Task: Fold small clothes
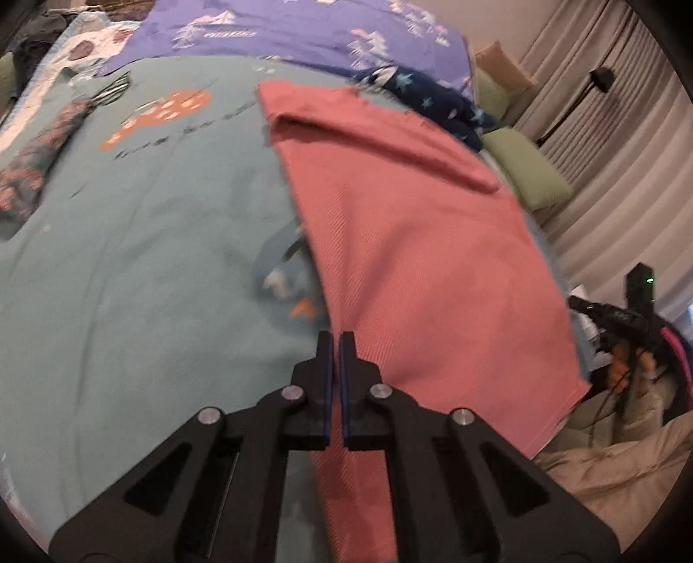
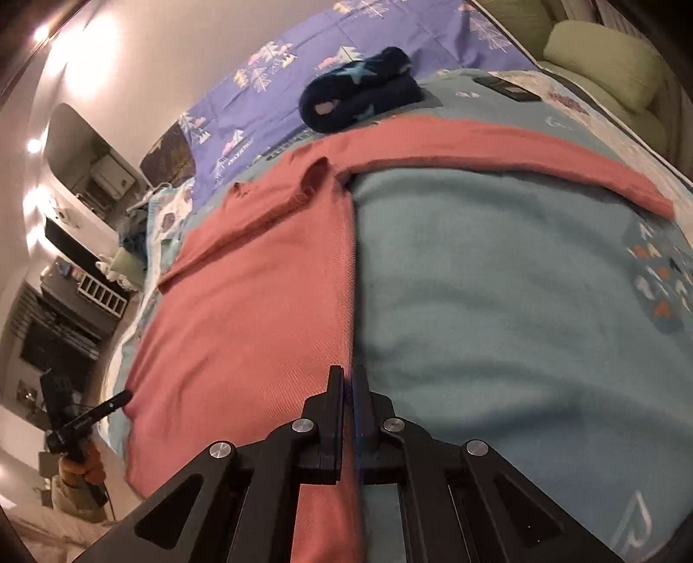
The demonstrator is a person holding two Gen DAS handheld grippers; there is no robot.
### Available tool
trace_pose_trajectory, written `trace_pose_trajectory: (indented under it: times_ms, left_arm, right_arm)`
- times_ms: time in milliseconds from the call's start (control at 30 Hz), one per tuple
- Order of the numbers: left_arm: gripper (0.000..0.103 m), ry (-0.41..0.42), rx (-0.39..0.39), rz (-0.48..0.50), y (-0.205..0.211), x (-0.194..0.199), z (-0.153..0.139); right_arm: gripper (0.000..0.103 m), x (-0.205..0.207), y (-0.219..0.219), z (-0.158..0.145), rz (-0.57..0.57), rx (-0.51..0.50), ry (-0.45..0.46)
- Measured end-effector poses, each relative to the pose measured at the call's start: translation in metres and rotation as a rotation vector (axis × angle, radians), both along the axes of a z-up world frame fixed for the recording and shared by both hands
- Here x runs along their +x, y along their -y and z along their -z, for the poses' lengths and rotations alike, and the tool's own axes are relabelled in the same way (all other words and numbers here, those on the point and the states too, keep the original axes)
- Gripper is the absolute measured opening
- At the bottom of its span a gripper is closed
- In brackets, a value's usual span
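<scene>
A salmon-pink knit top (image 1: 416, 242) lies spread on the teal blanket (image 1: 143, 260). My left gripper (image 1: 336, 342) is shut on the top's left side edge, which runs down between its black fingers. In the right wrist view the pink top (image 2: 251, 303) lies to the left, one long sleeve (image 2: 498, 147) stretched right across the blanket (image 2: 498, 303). My right gripper (image 2: 348, 376) is shut on the top's right side edge.
A rolled navy star-print garment (image 2: 359, 97) lies beyond the top on a purple patterned sheet (image 1: 303, 30). A dark floral garment (image 1: 39, 160) lies far left. Green cushions (image 1: 528, 169) and curtains (image 1: 615, 151) stand right of the bed.
</scene>
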State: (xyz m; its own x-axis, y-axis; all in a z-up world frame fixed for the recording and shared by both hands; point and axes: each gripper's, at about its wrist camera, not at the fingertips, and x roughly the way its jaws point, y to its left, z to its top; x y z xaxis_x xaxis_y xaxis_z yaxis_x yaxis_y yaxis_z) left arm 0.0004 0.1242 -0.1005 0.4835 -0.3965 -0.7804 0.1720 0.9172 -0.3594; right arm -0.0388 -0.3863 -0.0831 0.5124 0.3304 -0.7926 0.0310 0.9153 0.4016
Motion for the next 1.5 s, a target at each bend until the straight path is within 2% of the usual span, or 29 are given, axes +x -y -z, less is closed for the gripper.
trace_pose_trajectory:
  times_ms: [67,133,167,200,233,267,300,433,533,633,767,900,933,967,1067,1167,1233,1300,1400,1500]
  left_arm:
    - [0.01,-0.008,0.013,-0.033,-0.006,-0.001,0.001]
    - [0.011,0.014,0.043,-0.066,-0.007,0.002,-0.006]
    - [0.017,0.033,0.079,-0.076,-0.003,0.005,-0.012]
    - [0.021,0.049,0.102,-0.075,0.001,0.007,-0.016]
    - [0.033,0.076,0.127,-0.067,0.01,0.013,-0.024]
    - [0.044,0.099,0.143,-0.058,0.017,0.016,-0.029]
    - [0.046,0.124,0.158,-0.045,0.025,0.021,-0.033]
    - [0.053,0.188,0.211,0.029,0.068,0.05,-0.043]
    - [0.053,0.197,0.233,0.058,0.091,0.071,-0.042]
    - [0.053,0.188,0.214,0.069,0.106,0.089,-0.041]
    - [0.054,0.181,0.205,0.067,0.118,0.109,-0.04]
    - [0.054,0.174,0.212,0.046,0.124,0.128,-0.038]
    - [0.054,0.171,0.21,0.042,0.125,0.132,-0.037]
    - [0.054,0.168,0.206,0.038,0.124,0.135,-0.036]
    - [0.054,0.156,0.198,0.019,0.12,0.144,-0.034]
    - [0.054,0.145,0.182,-0.01,0.115,0.151,-0.032]
    - [0.054,0.142,0.151,-0.025,0.112,0.154,-0.032]
    - [0.055,0.141,0.128,-0.033,0.11,0.155,-0.033]
    - [0.055,0.143,0.119,-0.038,0.108,0.154,-0.033]
    - [0.058,0.138,0.103,-0.047,0.104,0.151,-0.03]
  right_arm:
    - [0.006,0.0,0.012,0.005,0.035,0.002,-0.015]
    - [0.012,0.001,0.028,0.007,0.098,0.06,-0.007]
    - [0.021,0.005,0.04,0.006,0.154,0.097,0.006]
    - [0.027,0.007,0.05,0.006,0.193,0.123,0.014]
    - [0.035,0.012,0.064,0.007,0.252,0.158,0.027]
    - [0.036,0.016,0.072,0.007,0.287,0.174,0.034]
    - [0.037,0.023,0.086,0.009,0.338,0.197,0.039]
    - [0.039,0.052,0.142,0.023,0.53,0.341,0.034]
    - [0.041,0.067,0.178,0.04,0.663,0.425,0.01]
    - [0.042,0.084,0.209,0.056,0.768,0.443,-0.023]
    - [0.045,0.106,0.231,0.071,0.823,0.466,-0.034]
    - [0.046,0.121,0.251,0.076,0.904,0.479,-0.001]
    - [0.036,0.121,0.253,0.077,0.903,0.473,0.006]
    - [0.004,0.13,0.254,0.075,0.884,0.467,0.012]
    - [0.004,0.143,0.249,0.056,0.828,0.481,0.074]
    - [0.004,0.166,0.211,0.004,0.661,0.439,0.208]
    - [0.004,0.178,0.166,-0.035,0.511,0.405,0.288]
    - [0.005,0.189,0.103,-0.073,0.322,0.371,0.364]
    - [0.005,0.195,0.02,-0.097,0.096,0.329,0.411]
    - [0.006,0.197,-0.063,-0.088,-0.113,0.304,0.366]
